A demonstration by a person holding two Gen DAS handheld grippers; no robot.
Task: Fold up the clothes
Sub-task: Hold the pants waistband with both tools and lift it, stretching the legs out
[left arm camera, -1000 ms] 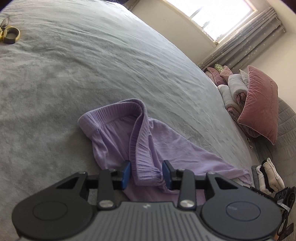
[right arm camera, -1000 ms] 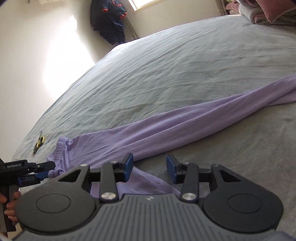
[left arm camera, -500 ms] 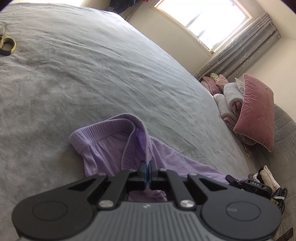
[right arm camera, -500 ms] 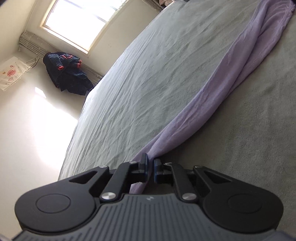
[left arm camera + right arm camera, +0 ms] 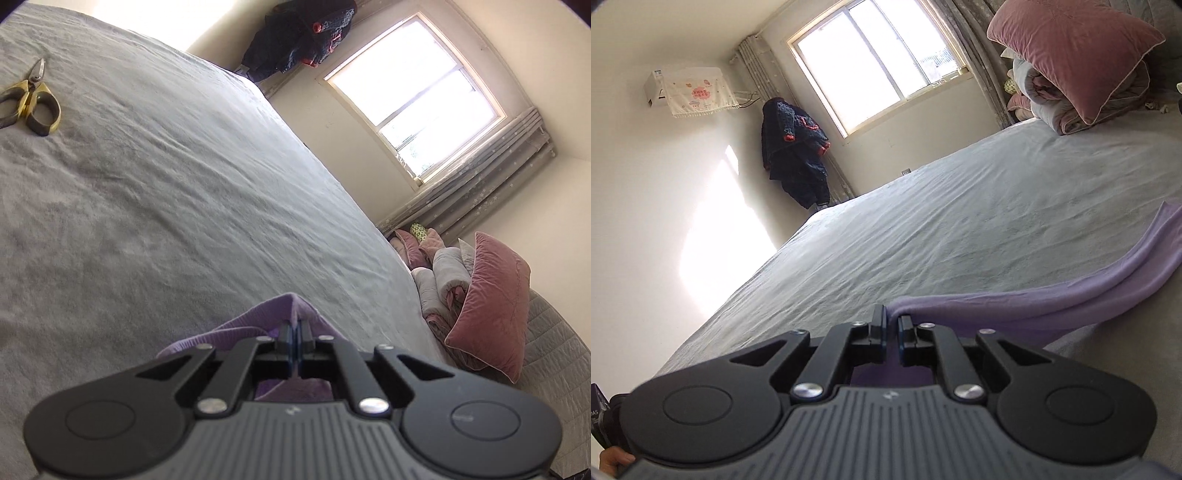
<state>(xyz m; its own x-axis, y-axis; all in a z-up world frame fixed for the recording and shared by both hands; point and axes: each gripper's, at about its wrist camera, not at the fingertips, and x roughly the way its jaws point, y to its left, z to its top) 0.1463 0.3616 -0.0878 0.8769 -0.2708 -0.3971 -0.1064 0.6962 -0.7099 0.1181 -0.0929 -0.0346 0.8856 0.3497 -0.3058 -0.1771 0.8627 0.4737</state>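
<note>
Soft, light, limp lilac trousers (image 5: pixel 1071 306), partly lifted off the grey bed (image 5: pixel 155 206). Left gripper (image 5: pixel 295 338) pinching the ribbed waistband; right gripper (image 5: pixel 892 328) pinching a leg fold. Likely to sag; best held at hems.

Low wrist views, shared bed (image 5: pixel 155 206)

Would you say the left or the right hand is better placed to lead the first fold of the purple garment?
Probably the right. Both tongs are shut on the purple garment, but the right tongs have its long trailing length ahead, whereas the left tongs hold only a bunched end.
</note>
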